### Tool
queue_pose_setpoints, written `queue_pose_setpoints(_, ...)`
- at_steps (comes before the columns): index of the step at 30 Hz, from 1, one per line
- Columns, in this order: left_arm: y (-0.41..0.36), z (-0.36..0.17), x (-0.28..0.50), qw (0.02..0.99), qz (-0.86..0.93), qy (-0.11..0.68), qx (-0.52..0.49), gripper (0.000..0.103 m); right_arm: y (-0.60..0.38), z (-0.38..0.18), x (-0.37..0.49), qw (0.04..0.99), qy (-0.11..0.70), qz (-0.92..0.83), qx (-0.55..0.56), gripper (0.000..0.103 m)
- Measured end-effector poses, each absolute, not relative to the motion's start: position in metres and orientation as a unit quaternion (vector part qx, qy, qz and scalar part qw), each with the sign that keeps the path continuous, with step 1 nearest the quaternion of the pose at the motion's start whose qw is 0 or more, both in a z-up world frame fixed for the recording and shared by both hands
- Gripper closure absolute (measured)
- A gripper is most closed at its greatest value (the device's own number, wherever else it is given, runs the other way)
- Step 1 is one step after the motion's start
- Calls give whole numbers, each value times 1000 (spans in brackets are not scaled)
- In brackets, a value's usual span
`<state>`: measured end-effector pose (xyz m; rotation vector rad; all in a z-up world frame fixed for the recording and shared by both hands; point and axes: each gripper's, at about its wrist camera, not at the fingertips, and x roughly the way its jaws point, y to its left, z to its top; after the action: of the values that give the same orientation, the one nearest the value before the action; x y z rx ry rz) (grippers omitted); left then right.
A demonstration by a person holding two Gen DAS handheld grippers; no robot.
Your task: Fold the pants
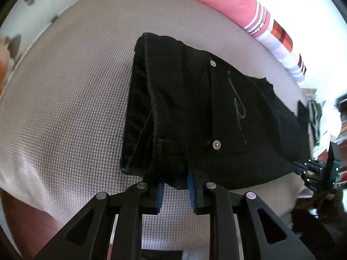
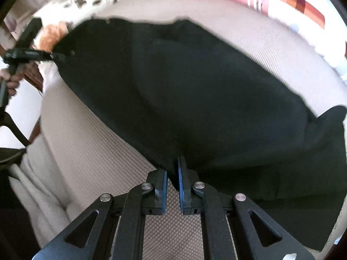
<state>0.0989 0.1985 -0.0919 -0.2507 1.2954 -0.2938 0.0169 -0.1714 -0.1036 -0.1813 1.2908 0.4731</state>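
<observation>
Black pants (image 1: pixel 195 112) lie on a beige textured bed cover (image 1: pixel 65 108), waistband end with two metal rivets toward my left gripper. My left gripper (image 1: pixel 174 184) is closed on the near edge of the waistband; cloth hides its fingertips. In the right wrist view the pants (image 2: pixel 184 91) spread wide across the cover (image 2: pixel 86 151). My right gripper (image 2: pixel 172 173) is closed on the near edge of the pants, blue pads pinching the cloth. The left gripper shows at the far left of the right wrist view (image 2: pixel 63 55), the right gripper at the far right of the left wrist view (image 1: pixel 303 169).
A pink and striped pillow (image 1: pixel 238 6) lies at the far side of the bed. A white spotted pillow (image 1: pixel 43 6) lies at the far left. The bed edge and dark floor (image 1: pixel 26 221) are near my left gripper. A folded white blanket (image 2: pixel 39 184) hangs at the left.
</observation>
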Motion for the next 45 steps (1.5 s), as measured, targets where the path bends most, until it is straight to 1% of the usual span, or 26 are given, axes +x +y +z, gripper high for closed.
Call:
queue_pose_setpoints(1, 195, -89, 98, 785, -129, 596, -111, 78, -173, -103, 19, 773, 591, 218, -75, 96)
queue_pose_setpoints(3, 189, -84, 92, 794, -112, 590, -95, 68, -180, -103, 25, 769, 599, 219, -48, 96)
queue_pose_setpoints(5, 184, -74, 84, 811, -93, 576, -54, 45, -184, -104, 26, 768, 602, 219, -33, 95)
queue_pose_setpoints(6, 181, -68, 81, 820, -80, 566, -23, 41, -185, -104, 26, 769, 600, 219, -30, 95)
queue_pose_setpoints(9, 179, -47, 66, 848, -45, 527, 43, 40, -185, -103, 22, 771, 598, 217, -22, 95)
queue_pose_setpoints(11, 173, -35, 60, 856, -46, 511, 61, 40, -187, -103, 22, 773, 597, 216, -10, 94)
queue_pose_setpoints(14, 144, -17, 47, 875, -85, 468, 92, 40, -190, -102, 22, 774, 595, 217, 2, 93)
queue_pose_setpoints(16, 106, -15, 43, 871, -146, 454, 113, 40, -192, -102, 23, 773, 596, 217, 12, 92)
queue_pose_setpoints(22, -9, -41, 39, 823, -328, 435, 161, 40, -202, -97, 27, 774, 592, 218, 45, 92)
queue_pose_setpoints(27, -82, -70, 47, 780, -398, 440, 198, 40, -209, -94, 26, 777, 587, 215, 72, 91)
queue_pose_setpoints(31, -126, -88, 44, 759, -422, 440, 229, 40, -207, -91, 28, 780, 582, 216, 80, 91)
queue_pose_setpoints(33, -141, -95, 46, 756, -428, 436, 233, 46, -207, -89, 28, 782, 579, 218, 80, 90)
queue_pose_setpoints(34, -148, -99, 46, 753, -431, 441, 231, 60, -208, -88, 27, 782, 578, 219, 78, 90)
queue_pose_setpoints(35, -156, -105, 49, 743, -437, 453, 228, 77, -210, -86, 25, 785, 576, 215, 73, 89)
queue_pose_setpoints(36, -159, -109, 46, 745, -431, 456, 228, 82, -212, -84, 25, 786, 575, 214, 73, 87)
queue_pose_setpoints(37, -162, -113, 48, 754, -415, 454, 230, 90, -213, -82, 25, 784, 577, 215, 75, 86)
queue_pose_setpoints(38, -164, -116, 53, 757, -409, 458, 225, 95, -217, -79, 23, 782, 579, 218, 79, 84)
queue_pose_setpoints(39, -164, -116, 56, 757, -408, 466, 210, 95, -222, -73, 21, 784, 575, 220, 82, 79)
queue_pose_setpoints(41, -164, -117, 61, 757, -407, 478, 182, 95, -239, -60, 14, 795, 555, 221, 100, 75)
queue_pose_setpoints(45, -167, -118, 67, 760, -406, 482, 159, 95, -312, -48, 9, 821, 521, 159, 169, 72)
